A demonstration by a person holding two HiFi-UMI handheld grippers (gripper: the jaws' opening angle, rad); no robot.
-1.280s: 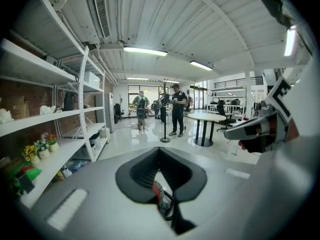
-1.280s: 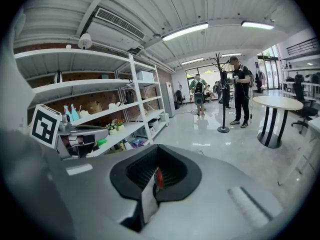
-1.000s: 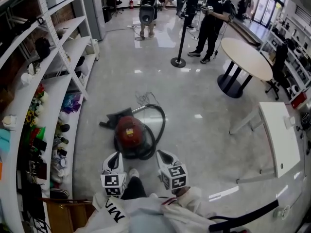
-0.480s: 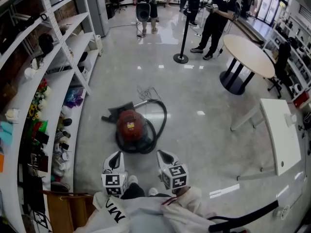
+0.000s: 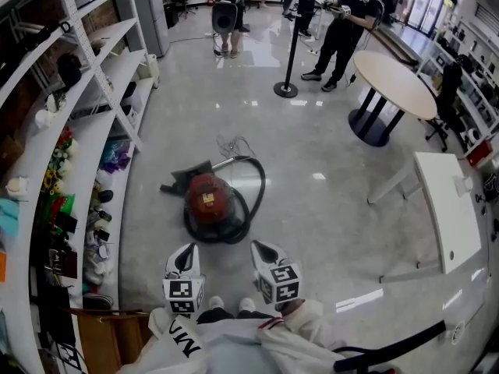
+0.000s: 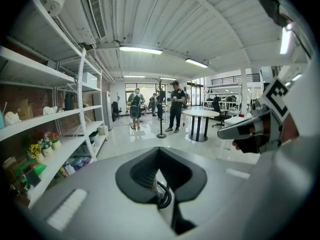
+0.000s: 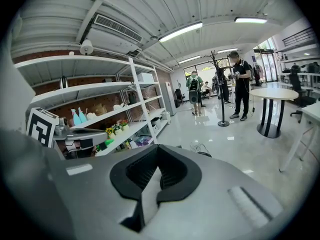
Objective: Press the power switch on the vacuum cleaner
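On the floor (image 5: 335,216), near the shelves (image 5: 93,123) along its left side, lies the red vacuum (image 5: 204,213), ringed by its black hose (image 5: 256,197), with the nozzle (image 5: 183,184) at its far left.

A second ago it sat lower in the head view, with one shoe showing ahead of the person. Now it sits a little farther up, and both shoes (image 5: 215,304) are side by side at the bottom edge. The left gripper (image 5: 185,252) and right gripper (image 5: 260,249) have kept their place in that view. Both are held low, close to the body and well apart from the vacuum. Each gripper's own view shows its jaws met at the tips with nothing between them.

I judge that the gap to the vacuum has not narrowed, so nothing bears on the switch at this moment. The switch cannot be picked out at this size, and whether it is on or off does not show.

As for writing, a pale label (image 5: 209,201) on the vacuum's top is too small to read. The cubes (image 5: 182,296) carry only black-and-white marker squares. Dark letters on the white sleeve (image 5: 181,335) are cut off and cannot be read whole.
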